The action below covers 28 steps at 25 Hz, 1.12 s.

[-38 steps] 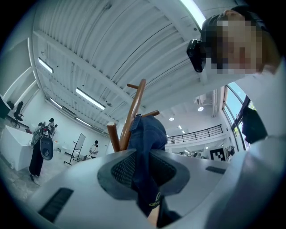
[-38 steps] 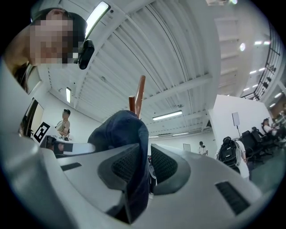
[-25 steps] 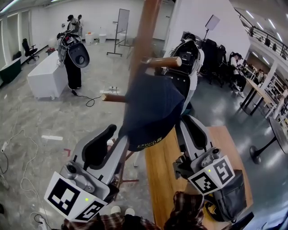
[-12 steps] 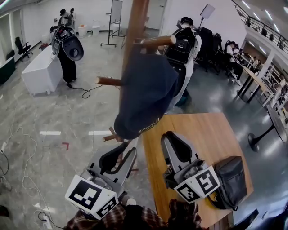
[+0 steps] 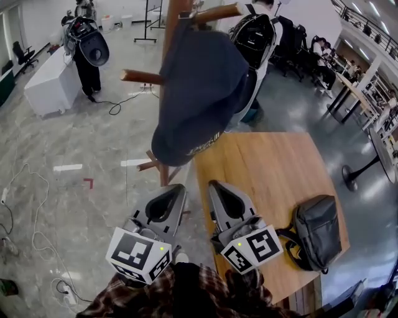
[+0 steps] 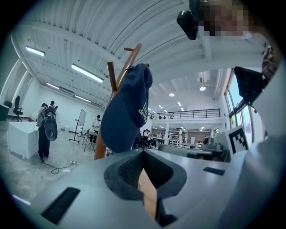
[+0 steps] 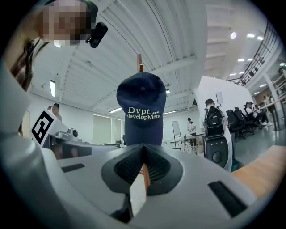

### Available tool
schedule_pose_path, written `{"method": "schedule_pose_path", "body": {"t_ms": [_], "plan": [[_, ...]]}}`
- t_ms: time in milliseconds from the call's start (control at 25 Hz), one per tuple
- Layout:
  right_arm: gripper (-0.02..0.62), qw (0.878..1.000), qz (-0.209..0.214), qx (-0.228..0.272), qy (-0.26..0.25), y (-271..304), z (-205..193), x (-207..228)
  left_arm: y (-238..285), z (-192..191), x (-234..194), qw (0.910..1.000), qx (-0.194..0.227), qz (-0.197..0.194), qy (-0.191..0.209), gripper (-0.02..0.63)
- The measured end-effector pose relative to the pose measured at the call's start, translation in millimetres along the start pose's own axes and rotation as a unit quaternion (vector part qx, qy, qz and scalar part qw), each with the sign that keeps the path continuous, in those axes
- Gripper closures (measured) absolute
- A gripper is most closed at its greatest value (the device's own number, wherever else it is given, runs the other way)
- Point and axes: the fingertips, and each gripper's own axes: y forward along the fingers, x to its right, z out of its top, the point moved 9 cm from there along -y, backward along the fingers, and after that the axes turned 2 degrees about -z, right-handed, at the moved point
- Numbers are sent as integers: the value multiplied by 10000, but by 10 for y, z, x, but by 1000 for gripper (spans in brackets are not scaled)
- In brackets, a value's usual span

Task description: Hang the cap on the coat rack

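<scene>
A navy cap (image 5: 200, 87) with pale lettering hangs from an upper peg (image 5: 214, 12) of the wooden coat rack (image 5: 173, 18), brim pointing down. No gripper touches it. My left gripper (image 5: 180, 189) and right gripper (image 5: 212, 185) sit side by side below the cap, both shut with nothing between the jaws. In the left gripper view the cap (image 6: 127, 112) hangs beyond the left gripper (image 6: 143, 152), in front of the rack pole (image 6: 117, 85). The right gripper view faces the cap (image 7: 142, 109) head-on above the right gripper (image 7: 144, 148).
A wooden table (image 5: 273, 168) stands to the right with a black bag (image 5: 317, 230) on it. Lower rack pegs (image 5: 140, 77) stick out to the left. A white cabinet (image 5: 53, 87), standing people and floor cables (image 5: 25, 186) lie farther off.
Both grippers have dropped down and back toward me, away from the cap. The cap stays hanging on the peg.
</scene>
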Motion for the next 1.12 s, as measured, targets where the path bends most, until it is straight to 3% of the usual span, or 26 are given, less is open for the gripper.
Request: {"method": "schedule_pose_path", "body": {"t_ms": [320, 800, 1120], "plan": [[584, 9999, -66, -110, -36, 283, 223, -145, -42, 326, -222, 10000, -2, -83, -47, 595], [584, 9999, 31, -140, -38, 24, 24, 91, 124, 71, 24, 9998, 101, -174, -27, 595], [584, 9998, -8, -196, -57, 89, 108, 58, 125, 143, -33, 9997, 47, -227, -72, 595]]}}
